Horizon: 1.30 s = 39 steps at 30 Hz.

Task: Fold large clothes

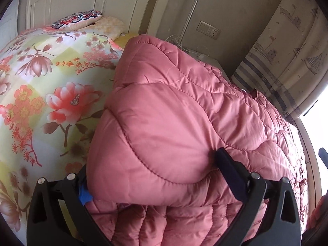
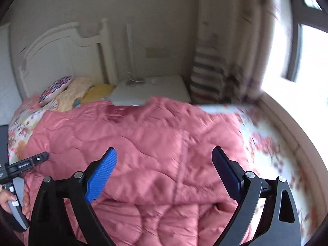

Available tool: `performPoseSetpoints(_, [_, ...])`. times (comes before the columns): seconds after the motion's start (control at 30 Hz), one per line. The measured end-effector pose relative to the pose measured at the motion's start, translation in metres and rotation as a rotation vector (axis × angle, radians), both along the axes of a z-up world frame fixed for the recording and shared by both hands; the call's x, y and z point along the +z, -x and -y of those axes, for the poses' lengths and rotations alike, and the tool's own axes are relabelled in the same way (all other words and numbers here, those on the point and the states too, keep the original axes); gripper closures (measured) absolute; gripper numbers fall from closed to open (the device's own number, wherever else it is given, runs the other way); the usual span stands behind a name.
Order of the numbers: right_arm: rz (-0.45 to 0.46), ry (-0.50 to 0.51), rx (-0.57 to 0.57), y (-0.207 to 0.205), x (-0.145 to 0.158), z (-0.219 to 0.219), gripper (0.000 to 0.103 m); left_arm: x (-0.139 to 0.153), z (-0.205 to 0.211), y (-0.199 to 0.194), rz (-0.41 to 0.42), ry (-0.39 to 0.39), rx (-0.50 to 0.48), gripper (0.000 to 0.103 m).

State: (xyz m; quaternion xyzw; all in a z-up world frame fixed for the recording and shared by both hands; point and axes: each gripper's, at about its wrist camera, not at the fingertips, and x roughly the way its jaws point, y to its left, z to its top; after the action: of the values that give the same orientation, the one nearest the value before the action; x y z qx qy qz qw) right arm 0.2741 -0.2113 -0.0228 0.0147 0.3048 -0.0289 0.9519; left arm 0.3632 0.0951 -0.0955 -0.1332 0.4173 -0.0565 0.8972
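Left hand-held gripper (image 1: 155, 170) clamps a thick fold of the pink quilted coat (image 1: 174, 112), which lies spread on the floral bed (image 1: 41, 82). Right hand-held gripper (image 2: 164, 168) hovers above the coat, jaws wide, nothing between them.

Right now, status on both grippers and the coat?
Left gripper clamped on pink quilted coat. Right gripper open, above it. Nothing in the way.

Daylight glares white from a window (image 2: 303, 65) at right; the right wrist view is motion-blurred, both fisheye views bend and darken at their edges.
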Motion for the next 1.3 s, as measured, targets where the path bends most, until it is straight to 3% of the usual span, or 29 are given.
performPoseSetpoints(0.1, [-0.042,0.081,0.099,-0.02,-0.007,-0.031,0.013,0.006,-0.004,0.004,0.033,0.03,0.018,0.002])
performPoseSetpoints(0.2, [-0.236,0.117,0.119,-0.057,-0.053,-0.047,0.013,0.028,-0.02,0.021,0.142,0.083,0.064,0.002])
performPoseSetpoints(0.23, [-0.262,0.093,0.119,-0.061,-0.068,-0.045,0.011,0.039,-0.026,0.026,0.182,0.098,0.085,0.002])
performPoseSetpoints(0.3, [-0.232,0.054,0.113,-0.06,-0.072,-0.04,0.011,0.066,-0.035,0.032,0.258,0.158,0.093,0.002])
performPoseSetpoints(0.37, [-0.227,0.067,0.116,-0.059,-0.071,-0.042,0.009,0.094,-0.027,0.022,0.281,0.166,0.022,0.002])
performPoseSetpoints(0.47, [-0.225,0.059,0.118,-0.059,-0.073,-0.041,0.009,0.104,-0.003,-0.01,0.243,0.114,-0.078,0.002])
performPoseSetpoints(0.53, [-0.224,0.05,0.119,-0.059,-0.073,-0.04,0.009,0.088,0.011,-0.035,0.195,0.099,-0.111,0.002])
performPoseSetpoints(0.63, [-0.223,0.037,0.123,-0.055,-0.074,-0.035,0.008,0.025,0.022,-0.084,-0.016,0.05,-0.102,0.003])
performPoseSetpoints(0.67, [-0.22,0.026,0.132,-0.056,-0.074,-0.034,0.008,0.011,0.025,-0.089,-0.022,0.012,-0.109,0.003])
performPoseSetpoints(0.73, [-0.221,0.025,0.137,-0.057,-0.075,-0.033,0.008,0.018,0.033,-0.084,-0.002,-0.046,-0.124,0.003])
performPoseSetpoints(0.77, [-0.22,0.024,0.137,-0.057,-0.075,-0.034,0.008,0.03,0.031,-0.082,0.005,-0.002,-0.147,0.003])
performPoseSetpoints(0.87, [-0.223,0.014,0.14,-0.057,-0.074,-0.033,0.008,0.075,0.005,-0.075,0.139,0.178,-0.14,0.002])
performPoseSetpoints(0.93, [-0.222,0.015,0.14,-0.057,-0.074,-0.033,0.008,0.098,-0.01,-0.082,0.195,0.201,-0.111,0.002])
performPoseSetpoints(1.0, [-0.223,0.012,0.14,-0.057,-0.073,-0.033,0.008,0.099,-0.012,-0.099,0.162,0.193,-0.109,0.002])
performPoseSetpoints(1.07, [-0.222,0.006,0.142,-0.056,-0.073,-0.032,0.007,0.079,-0.008,-0.118,0.082,0.143,-0.105,0.002])
performPoseSetpoints(1.17, [-0.223,-0.005,0.148,-0.057,-0.073,-0.031,0.007,0.025,0.004,-0.139,-0.055,0.045,-0.12,0.003])
performPoseSetpoints(1.23, [-0.221,-0.013,0.162,-0.057,-0.073,-0.031,0.007,0.012,0.013,-0.134,-0.021,-0.033,-0.128,0.002])
performPoseSetpoints(1.3, [-0.222,-0.012,0.159,-0.057,-0.073,-0.03,0.007,0.019,0.021,-0.131,-0.035,-0.091,-0.12,0.002])
